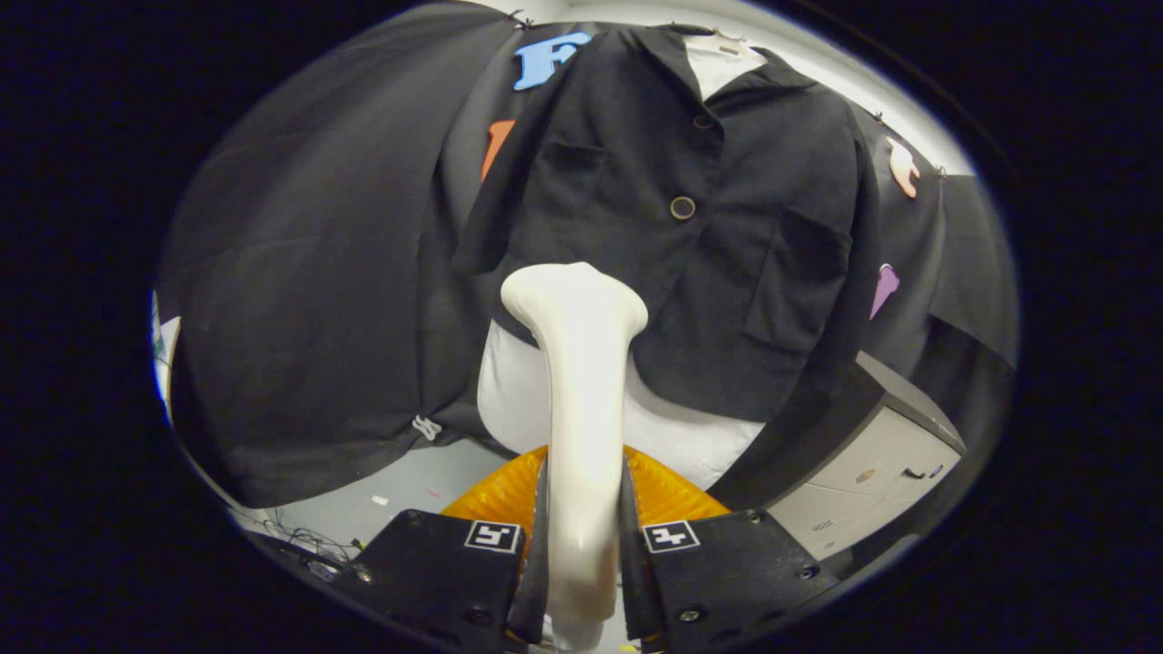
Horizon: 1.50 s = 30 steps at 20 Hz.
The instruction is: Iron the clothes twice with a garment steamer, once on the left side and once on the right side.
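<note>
A white garment steamer (581, 381) stands upright between my fingers, and my gripper (581, 527) is shut on its handle. Its flared head (574, 295) reaches up to the lower left front of a black jacket (690, 227). The jacket hangs on a white mannequin torso (663, 427) just beyond the fingers, with a button (682, 208) at its middle and a patch pocket (800, 272) on the right side. I cannot tell whether the steamer head touches the cloth.
An orange pleated base (509, 490) sits under the mannequin, right behind my fingers. A light grey cabinet with drawers (872, 472) stands low on the right. Pale floor with cables (309, 540) lies low on the left.
</note>
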Tool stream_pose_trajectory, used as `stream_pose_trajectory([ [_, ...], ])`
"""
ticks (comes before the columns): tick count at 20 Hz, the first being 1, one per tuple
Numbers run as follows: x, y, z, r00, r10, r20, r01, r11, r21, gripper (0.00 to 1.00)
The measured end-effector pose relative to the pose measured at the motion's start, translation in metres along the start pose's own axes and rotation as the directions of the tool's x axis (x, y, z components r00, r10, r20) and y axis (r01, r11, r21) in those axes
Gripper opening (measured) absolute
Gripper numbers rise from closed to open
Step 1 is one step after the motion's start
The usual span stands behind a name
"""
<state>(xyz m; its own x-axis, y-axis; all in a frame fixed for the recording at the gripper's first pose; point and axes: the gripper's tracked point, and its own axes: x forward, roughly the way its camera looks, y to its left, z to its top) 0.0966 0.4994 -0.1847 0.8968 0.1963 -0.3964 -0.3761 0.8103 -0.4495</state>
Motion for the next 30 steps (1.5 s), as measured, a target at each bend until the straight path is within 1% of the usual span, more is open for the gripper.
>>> stream_pose_trajectory([
  [2,0.001,0.003,-0.013,0.999,0.006,-0.043,-0.006,1.0,-0.003,0.36],
  [6,-0.006,0.003,-0.024,0.997,0.01,-0.073,-0.01,1.0,0.006,0.36],
  [9,-0.03,-0.018,-0.032,0.997,0.009,-0.075,-0.007,1.0,0.016,0.36],
  [12,-0.05,-0.054,-0.042,0.996,-0.01,-0.085,0.014,0.999,0.048,0.36],
  [17,-0.092,-0.132,-0.063,0.991,-0.091,-0.099,0.103,0.988,0.114,0.36],
  [21,-0.124,-0.188,-0.082,0.985,-0.139,-0.101,0.154,0.975,0.16,0.36],
  [23,-0.144,-0.218,-0.1,0.982,-0.156,-0.109,0.175,0.965,0.195,0.36],
  [27,-0.197,-0.285,-0.146,0.973,-0.183,-0.139,0.214,0.944,0.251,0.36],
  [30,-0.236,-0.322,-0.173,0.97,-0.199,-0.14,0.232,0.93,0.286,0.36],
])
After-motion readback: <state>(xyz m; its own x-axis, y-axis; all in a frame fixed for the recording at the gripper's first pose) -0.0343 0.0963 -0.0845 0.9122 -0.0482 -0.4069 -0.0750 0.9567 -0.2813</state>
